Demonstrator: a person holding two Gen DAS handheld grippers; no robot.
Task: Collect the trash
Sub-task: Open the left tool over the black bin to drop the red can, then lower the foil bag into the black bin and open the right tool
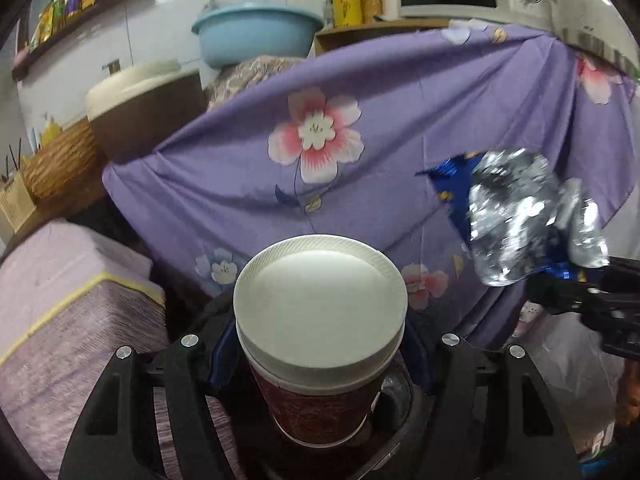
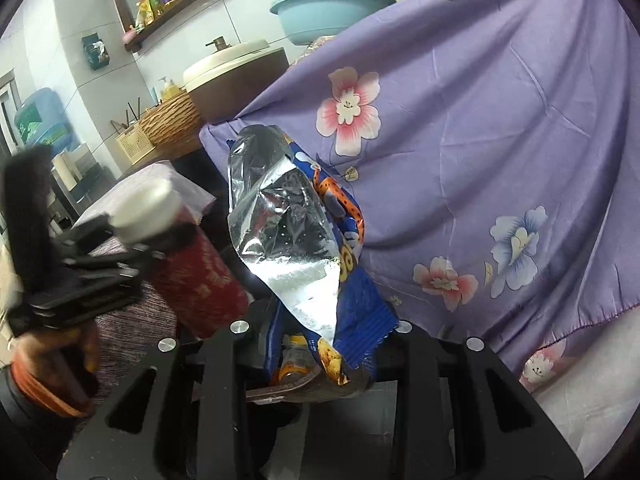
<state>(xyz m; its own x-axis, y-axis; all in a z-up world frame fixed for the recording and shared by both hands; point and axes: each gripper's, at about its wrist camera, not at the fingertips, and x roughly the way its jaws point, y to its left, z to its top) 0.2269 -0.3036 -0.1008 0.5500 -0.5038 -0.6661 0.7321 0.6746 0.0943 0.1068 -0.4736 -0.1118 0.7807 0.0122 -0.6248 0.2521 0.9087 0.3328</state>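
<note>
My left gripper (image 1: 320,364) is shut on a red paper cup with a white lid (image 1: 320,312) and holds it upright in the air. The cup also shows in the right wrist view (image 2: 188,264), tilted, with the left gripper (image 2: 120,248) around it. My right gripper (image 2: 320,344) is shut on a torn blue snack wrapper with a silver inside (image 2: 288,232), which stands up between the jaws. The wrapper shows at the right of the left wrist view (image 1: 516,216), held by the right gripper (image 1: 576,284).
A purple flowered cloth (image 1: 400,128) hangs over furniture straight ahead. A blue basin (image 1: 256,32), a white-lidded pot (image 1: 140,92) and a wicker basket (image 1: 60,160) stand behind it. A pink covered box (image 1: 60,312) lies at the left. A white plastic bag (image 1: 568,380) sits at lower right.
</note>
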